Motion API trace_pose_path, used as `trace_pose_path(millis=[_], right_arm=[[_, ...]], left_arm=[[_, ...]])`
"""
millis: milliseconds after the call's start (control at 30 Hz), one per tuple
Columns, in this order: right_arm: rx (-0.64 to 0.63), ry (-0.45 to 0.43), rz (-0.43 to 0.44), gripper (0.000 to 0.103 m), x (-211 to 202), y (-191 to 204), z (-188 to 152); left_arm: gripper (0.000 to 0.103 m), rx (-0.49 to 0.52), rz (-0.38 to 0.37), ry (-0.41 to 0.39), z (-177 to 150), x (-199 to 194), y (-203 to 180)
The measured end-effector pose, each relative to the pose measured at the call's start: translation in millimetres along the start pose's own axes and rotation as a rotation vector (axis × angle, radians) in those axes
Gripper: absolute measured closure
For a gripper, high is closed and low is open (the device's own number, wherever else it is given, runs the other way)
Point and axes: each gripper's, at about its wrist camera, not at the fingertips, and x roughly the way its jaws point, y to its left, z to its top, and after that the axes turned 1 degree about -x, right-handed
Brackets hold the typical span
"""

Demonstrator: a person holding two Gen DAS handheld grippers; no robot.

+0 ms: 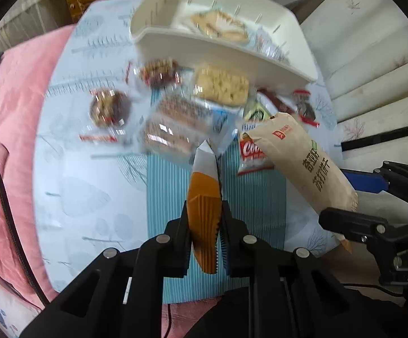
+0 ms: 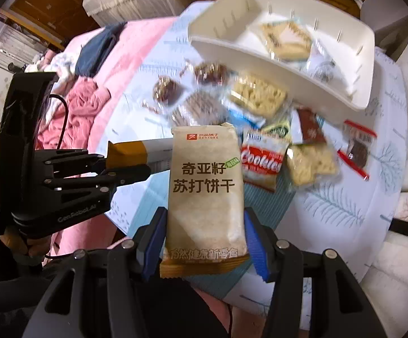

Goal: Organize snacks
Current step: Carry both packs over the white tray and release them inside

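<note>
1. Step in hand, as I judge it: both packets are lifted clear of the table [image 1: 97, 186] and on their way to the bin [image 2: 356, 95], which sits at about 1 o'clock in the right wrist view and already holds two packets.
2. Next move calls for carrying each packet over the bin's near rim and letting go inside, clear of the loose snacks [image 2: 257, 95] piled just before it.
3. Left gripper [image 1: 205, 225]: fingers nearly closed, clamped on an orange packet [image 1: 204, 186] held edge-on.
4. Right gripper [image 2: 205, 239]: fingers wider apart, gripping a tan cracker pack [image 2: 205, 186] by both sides near its lower end.
</note>
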Motion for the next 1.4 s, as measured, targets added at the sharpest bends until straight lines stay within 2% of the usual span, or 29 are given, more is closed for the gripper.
trace_pose_path(millis=[300, 533, 833, 1067, 1267, 1400], right_arm=[[0.031, -0.115, -0.019, 0.049, -34, -5, 32], [0.081, -0.199, -0.042, 0.049, -56, -17, 57], [0.194, -0.295, -0.063, 0.049, -66, -46, 93], [0.261, -0.401, -0.101, 0.049, -63, -70, 116], [0.331, -0.458, -0.089, 0.049, -50, -86, 134], [0.364, -0.498, -0.073, 0.049, -38, -95, 141]], left_arm=[[0.088, 0.06, 0.01, -0.102, 41, -64, 6], [0.088, 0.118, 0.018, -0.175, 85, -90, -1], [0.088, 0.116, 0.008, -0.233, 146, -81, -3], [0.088, 0.109, -0.08, -0.281, 181, -56, -1], [0.088, 0.152, -0.123, -0.333, 202, -33, -2], [0.087, 0.167, -0.189, -0.358, 210, -17, 3]])
